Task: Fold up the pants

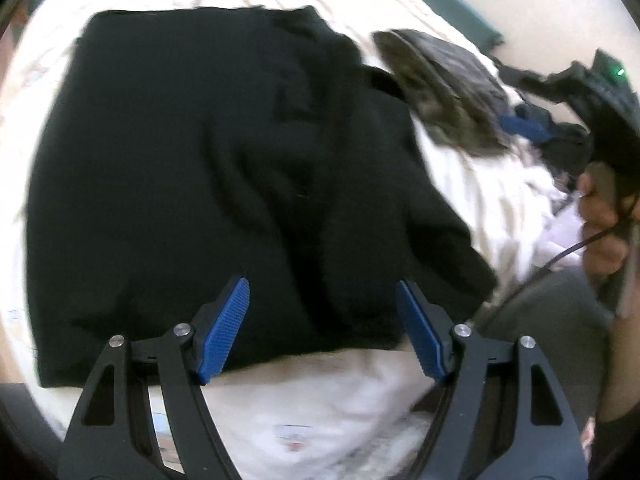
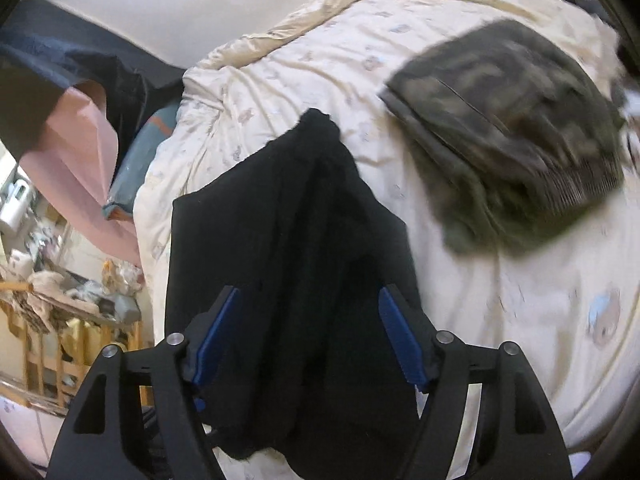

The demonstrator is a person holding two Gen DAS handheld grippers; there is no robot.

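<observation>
The black pants (image 1: 208,168) lie folded into a broad dark block on the cream bedspread (image 1: 328,400). My left gripper (image 1: 322,328) hovers over their near edge, open, blue pads wide apart and nothing pressed between them. In the right wrist view the same black pants (image 2: 296,240) run away from the camera with a raised ridge down the middle. My right gripper (image 2: 310,340) is above them, open, its blue pads standing clear on either side of the cloth. The right gripper's body (image 1: 612,120) shows at the right edge of the left wrist view, held by a hand (image 1: 600,220).
A folded camouflage garment (image 2: 508,136) lies on the bedspread (image 2: 520,300) beyond and right of the pants, also the camouflage garment (image 1: 444,84). A pink cloth (image 2: 88,148) and a cluttered wooden rack (image 2: 60,320) stand off the bed's left side. A wall (image 2: 180,0) runs behind.
</observation>
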